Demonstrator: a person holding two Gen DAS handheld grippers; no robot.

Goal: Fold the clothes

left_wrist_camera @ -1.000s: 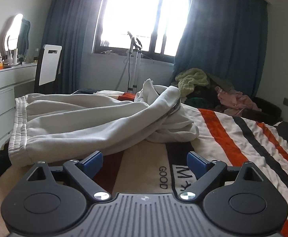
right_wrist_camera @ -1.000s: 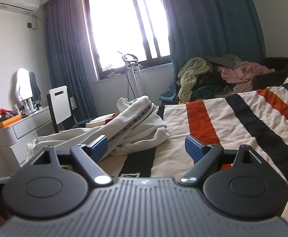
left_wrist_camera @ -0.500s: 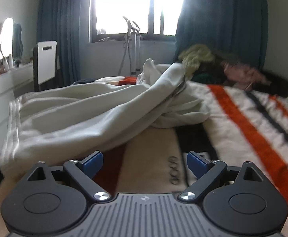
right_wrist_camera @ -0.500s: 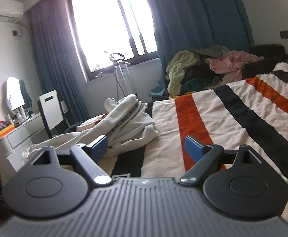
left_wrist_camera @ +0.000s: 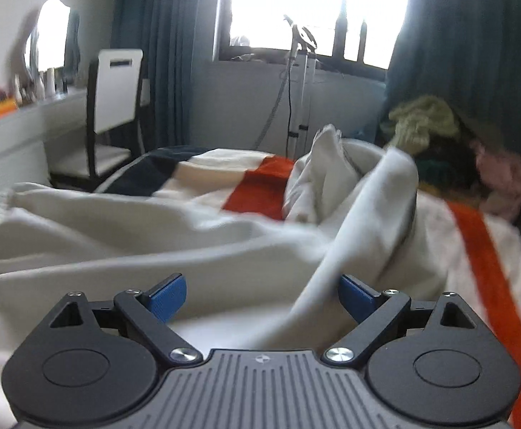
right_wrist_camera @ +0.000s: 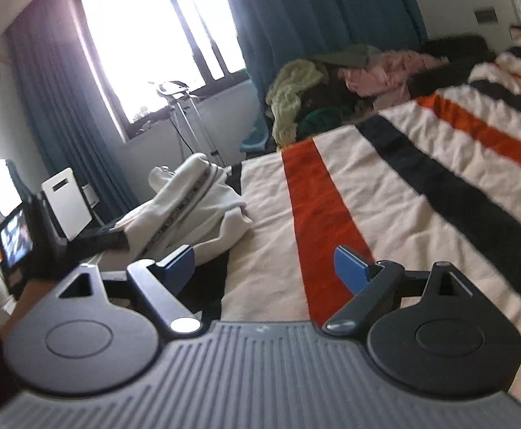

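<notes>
Cream garment (left_wrist_camera: 196, 236), crumpled and unfolded, is spread across the near left part of a bed covered by a striped blanket (right_wrist_camera: 385, 186) in cream, orange and black. In the left wrist view the left hand-held gripper (left_wrist_camera: 262, 295) is seen low over the cloth with its blue pads (left_wrist_camera: 169, 295) held wide apart; a raised fold of the garment runs down between them, close by the right pad, but whether that pad touches the fabric cannot be told through the blur, and nothing is clamped. In the right wrist view the right hand-held gripper (right_wrist_camera: 267, 266) is held with its jaws wide apart over bare blanket, nothing between them, and the same garment (right_wrist_camera: 188, 200) is seen heaped to the left and farther off, just beyond its left pad. A small lit screen (right_wrist_camera: 15, 237) on a dark device is seen at the far left edge of that view. At the far end of the bed a pile of other clothes (right_wrist_camera: 332, 85), yellow-green, pink and dark, is heaped below dark blue curtains (right_wrist_camera: 314, 18). A bright window (left_wrist_camera: 314, 3), a white-backed chair (left_wrist_camera: 117, 89) and a white desk (left_wrist_camera: 35, 121) bearing small bottles are shown along the far left wall.
</notes>
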